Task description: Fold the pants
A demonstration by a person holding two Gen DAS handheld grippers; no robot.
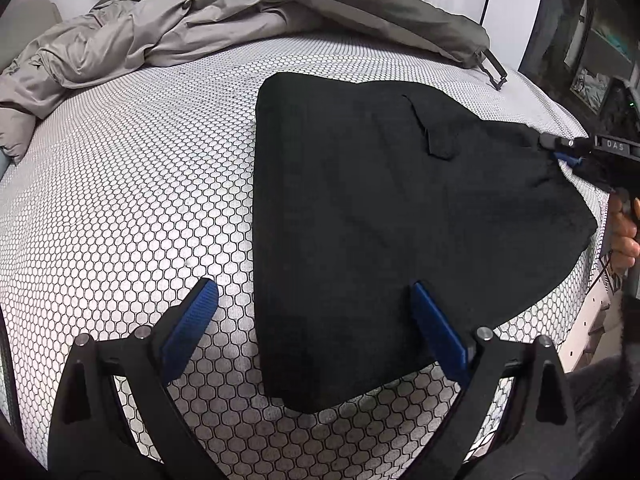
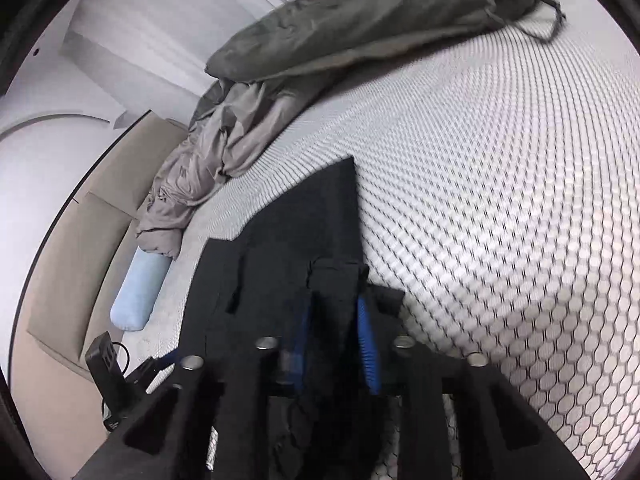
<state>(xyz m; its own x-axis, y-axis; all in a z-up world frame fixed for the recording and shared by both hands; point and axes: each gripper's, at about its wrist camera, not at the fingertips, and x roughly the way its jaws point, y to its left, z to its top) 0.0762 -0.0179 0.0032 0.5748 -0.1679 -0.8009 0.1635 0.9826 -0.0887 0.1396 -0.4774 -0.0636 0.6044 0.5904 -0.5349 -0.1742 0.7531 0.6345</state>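
While a honeycomb-patterned bed cover fills most of the left wrist view, the black pants lie folded on it right of centre, reaching from mid-frame down toward the lower middle. Along the top of that view a rumpled grey duvet is bunched at upper left, and a darker grey bag with a strap loop stretches toward upper right. A pale blue pillow lies at the lower left of the right wrist view, beside the bed's edge. The left gripper hovers above the pants' near edge, its blue pads spread wide with nothing between them. The right gripper is clamped tight on a bunched corner of the pants, seen at the right edge of the left wrist view, where a hand holds its handle.
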